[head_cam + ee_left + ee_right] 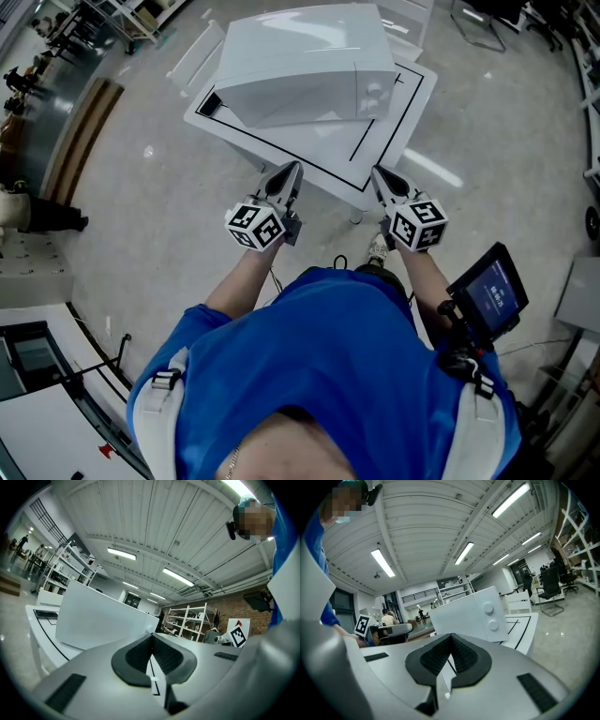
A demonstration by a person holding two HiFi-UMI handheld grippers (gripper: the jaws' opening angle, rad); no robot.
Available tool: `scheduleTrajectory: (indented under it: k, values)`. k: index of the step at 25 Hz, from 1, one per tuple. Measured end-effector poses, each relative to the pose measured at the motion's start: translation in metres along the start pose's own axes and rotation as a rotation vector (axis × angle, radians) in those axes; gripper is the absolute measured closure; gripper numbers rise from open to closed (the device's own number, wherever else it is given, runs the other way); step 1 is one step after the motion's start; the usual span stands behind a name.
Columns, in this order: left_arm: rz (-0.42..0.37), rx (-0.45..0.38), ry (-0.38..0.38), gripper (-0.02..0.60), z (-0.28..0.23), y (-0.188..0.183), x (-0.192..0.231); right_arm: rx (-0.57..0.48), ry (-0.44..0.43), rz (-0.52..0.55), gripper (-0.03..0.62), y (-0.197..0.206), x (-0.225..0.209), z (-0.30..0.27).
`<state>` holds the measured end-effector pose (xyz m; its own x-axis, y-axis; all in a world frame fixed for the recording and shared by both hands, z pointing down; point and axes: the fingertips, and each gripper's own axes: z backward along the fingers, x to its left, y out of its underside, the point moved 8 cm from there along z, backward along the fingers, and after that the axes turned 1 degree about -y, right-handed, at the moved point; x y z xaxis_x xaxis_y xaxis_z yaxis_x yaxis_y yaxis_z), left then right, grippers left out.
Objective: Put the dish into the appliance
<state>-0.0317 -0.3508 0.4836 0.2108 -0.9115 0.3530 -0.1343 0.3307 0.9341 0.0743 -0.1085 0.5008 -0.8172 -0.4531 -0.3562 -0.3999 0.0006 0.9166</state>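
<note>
Since no dish shows in any view, you're at the very start: nothing picked up, nothing loaded, and I can't tell where the dish is. The boxy white microwave oven (300, 66) sits at 12 o'clock from you on the white square table with a black border line (398, 127). Its door looks shut, with two round knobs facing the right gripper view. Left to do, as I read it: find the dish, open the door, load it. Your left gripper (292, 169) points toward 1 o'clock and your right gripper (378, 172) toward 11 o'clock. Both are held level in front of your chest, tips near the table's near edge and touching nothing. Both pairs of jaws are pressed together, nothing between them.
</note>
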Motion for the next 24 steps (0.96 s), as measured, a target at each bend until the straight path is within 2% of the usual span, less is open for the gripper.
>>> scheduleTrajectory:
  k: [10,24]
  values:
    - [0.012,0.006,0.01,0.574,-0.018,0.004,0.002,0.002,0.003,0.004,0.593,-0.002,-0.01,-0.005]
    - [0.02,0.014,0.006,0.574,-0.014,0.004,-0.001,0.011,0.017,-0.01,0.592,0.002,-0.013,-0.005]
